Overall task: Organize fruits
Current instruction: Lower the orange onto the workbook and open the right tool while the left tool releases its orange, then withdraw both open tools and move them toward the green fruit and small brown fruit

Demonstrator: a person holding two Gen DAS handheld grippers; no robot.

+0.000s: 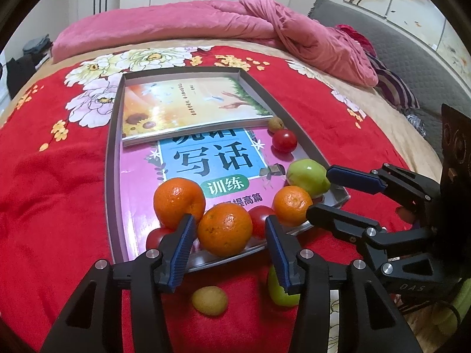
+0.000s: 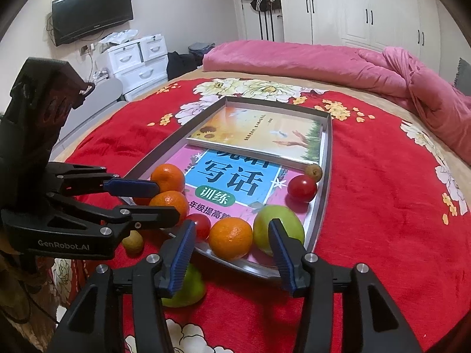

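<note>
Fruit mostly in the metal tray (image 1: 113,158) on the red floral blanket (image 1: 53,200): three oranges, e.g. one (image 1: 225,229) at the near rim, tomatoes, a green apple (image 1: 307,176) at the near right corner. A second green apple (image 2: 188,289) & a small yellow fruit (image 1: 209,300) lie on blanket, outside tray. Two books under the fruit. Left gripper (image 1: 229,250) partly open, orange btwn jaws, not pinched. Right gripper (image 2: 232,253) partly open, nothing held.

Red floral blanket (image 1: 59,176), orange mandarins (image 1: 225,229), green apple (image 1: 307,176), possibly yellowish small fruit (image 1: 209,300)
</note>
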